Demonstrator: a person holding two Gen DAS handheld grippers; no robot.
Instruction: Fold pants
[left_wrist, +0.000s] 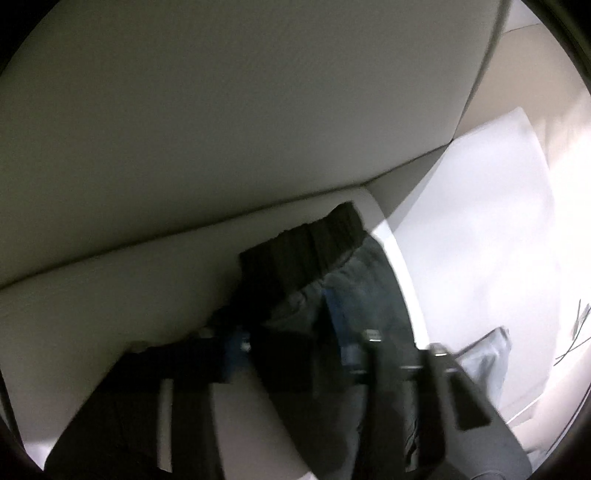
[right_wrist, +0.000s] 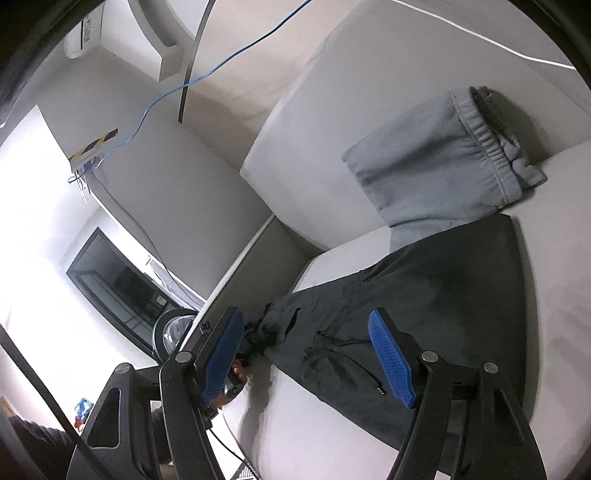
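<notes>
A pale sofa (right_wrist: 332, 424) with a light seat and backrest fills both views. The dark pants (right_wrist: 436, 302) lie on the seat. Their long axis goes from the front edge of the seat toward the backrest, where a grey garment (right_wrist: 436, 158) lies over the far end. Only the right wrist view shows this whole length, and also a blue cable (right_wrist: 207, 72) and a dark screen (right_wrist: 118, 284). The right gripper (right_wrist: 306, 354) hovers above the pants with its fingers spread and nothing between them. The left wrist view is dark and blurred. There the left gripper (left_wrist: 306, 343) pinches the dark waistband (left_wrist: 314, 240).
</notes>
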